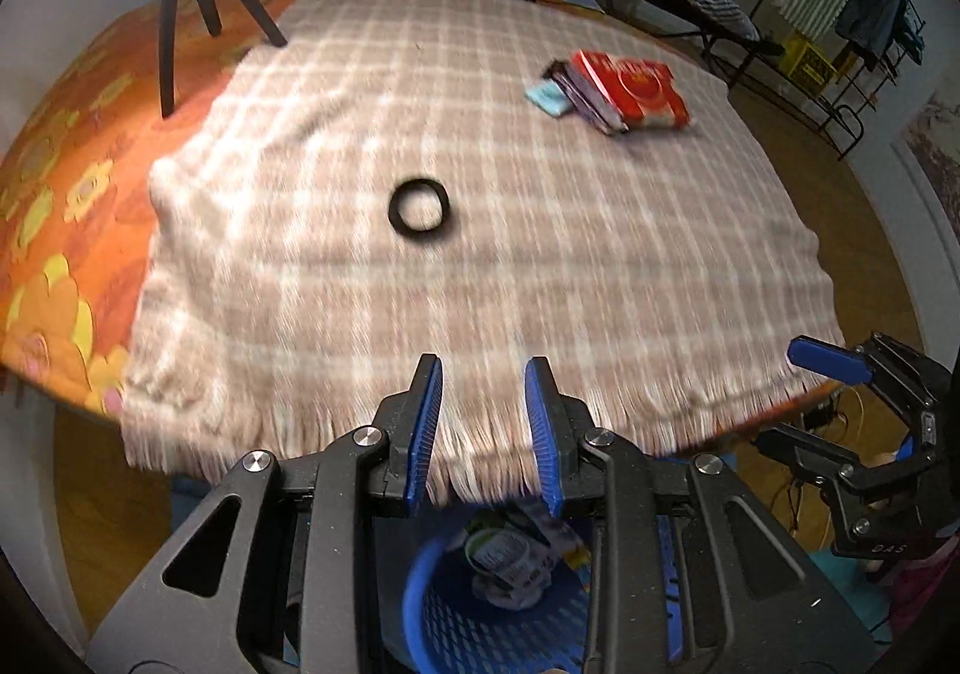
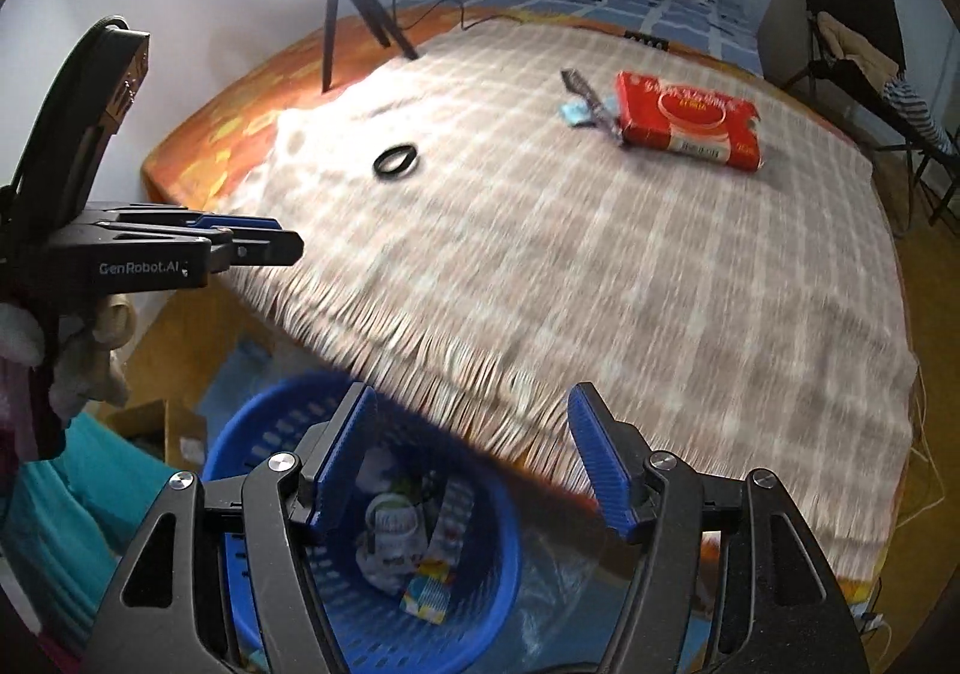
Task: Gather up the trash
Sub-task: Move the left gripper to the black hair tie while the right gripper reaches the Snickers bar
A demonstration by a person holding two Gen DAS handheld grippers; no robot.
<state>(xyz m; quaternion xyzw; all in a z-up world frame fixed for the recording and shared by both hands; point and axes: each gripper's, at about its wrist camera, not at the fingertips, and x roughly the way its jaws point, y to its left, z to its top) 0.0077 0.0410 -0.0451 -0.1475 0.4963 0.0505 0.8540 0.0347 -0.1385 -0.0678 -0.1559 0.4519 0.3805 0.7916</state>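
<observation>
Both views are smeared by motion blur, so the plaid blanket [image 1: 480,266] reads as streaks and print on the trash is illegible; your left gripper [image 1: 483,374] has its blue pads apart with nothing between them; your right gripper [image 2: 474,410] stands wider apart, also empty; the blue basket [image 2: 252,434] sits on the floor just below the fringed blanket edge, its rim partly cut off by both gripper bodies; inside it lie a crumpled white cup [image 2: 390,530] and a patterned wrapper [image 2: 441,554], details hard to make out; on the blanket, the red packet [image 2: 690,119] lies flat, long axis running left to right in the right wrist view; a dark wrapper [image 2: 591,101] and a pale blue scrap [image 2: 573,111] touch its left end, partly hidden; the black ring [image 2: 396,161] lies flat, well apart from them.
</observation>
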